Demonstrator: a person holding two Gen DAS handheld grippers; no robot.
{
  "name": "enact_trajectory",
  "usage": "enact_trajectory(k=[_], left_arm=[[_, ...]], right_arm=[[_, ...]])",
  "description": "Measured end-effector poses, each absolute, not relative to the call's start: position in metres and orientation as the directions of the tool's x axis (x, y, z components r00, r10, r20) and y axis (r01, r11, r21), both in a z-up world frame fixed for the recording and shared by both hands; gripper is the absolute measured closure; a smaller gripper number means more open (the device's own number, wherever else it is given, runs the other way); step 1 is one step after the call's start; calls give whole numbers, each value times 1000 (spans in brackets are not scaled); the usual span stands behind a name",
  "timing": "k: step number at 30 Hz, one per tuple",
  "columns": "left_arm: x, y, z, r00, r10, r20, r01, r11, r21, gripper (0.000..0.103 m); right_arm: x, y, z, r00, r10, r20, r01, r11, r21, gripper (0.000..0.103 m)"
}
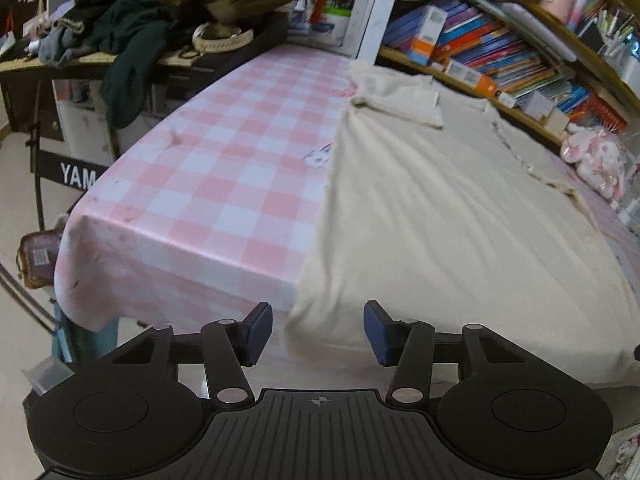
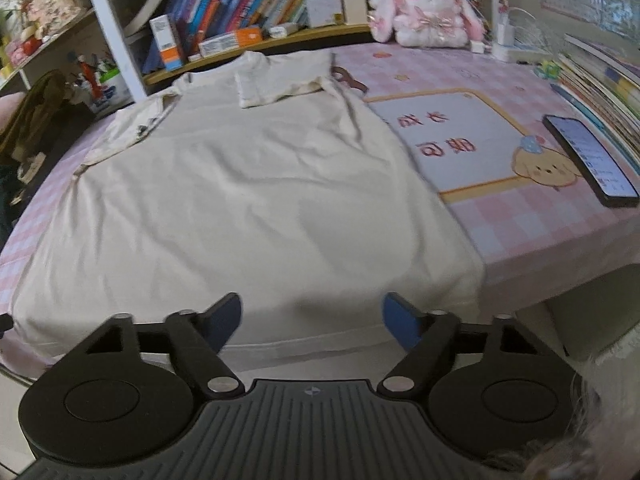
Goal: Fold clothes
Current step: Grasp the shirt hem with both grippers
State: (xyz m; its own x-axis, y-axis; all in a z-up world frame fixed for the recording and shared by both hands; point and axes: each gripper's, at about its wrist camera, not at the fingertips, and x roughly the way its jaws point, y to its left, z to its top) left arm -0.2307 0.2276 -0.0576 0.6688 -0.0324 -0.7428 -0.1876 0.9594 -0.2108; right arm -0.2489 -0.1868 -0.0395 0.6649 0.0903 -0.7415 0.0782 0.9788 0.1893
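Both tongs are held spread with nothing between their pads: the left gripper is seen at the bottom of its frame over the shirt's hem at the table edge, and the right gripper is likewise placed low in its frame before the hem. The cream shirt is spread flat across the pink checked table, filling the frame's centre, with one sleeve folded inward at the top. A phone is laid at the right, a plush rabbit at the upper right.

White "YAM" on a black stand.
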Motion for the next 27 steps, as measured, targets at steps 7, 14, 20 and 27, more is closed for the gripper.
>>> enact_trajectory(k=[7, 14, 20, 27], left_arm=[[-218, 244, -71, 644, -116, -756, -124, 959, -253, 53], [-212, 263, -86, 612, -202, -765, -93, 942, -323, 54], [-203, 261, -96, 582, -282, -763, -41, 927, -374, 54], [-203, 253, -92, 573, -321, -754, -5, 919, -395, 95]], right_arm=[[-244, -217, -45, 647, 77, -758, 89, 981, 175, 31], [-231, -263, -57, 568, 91, -818, 96, 980, 176, 34], [-215, -286, -67, 517, 135, -845, 68, 978, 198, 45], [-203, -293, -72, 457, 218, -862, 17, 967, 254, 77]])
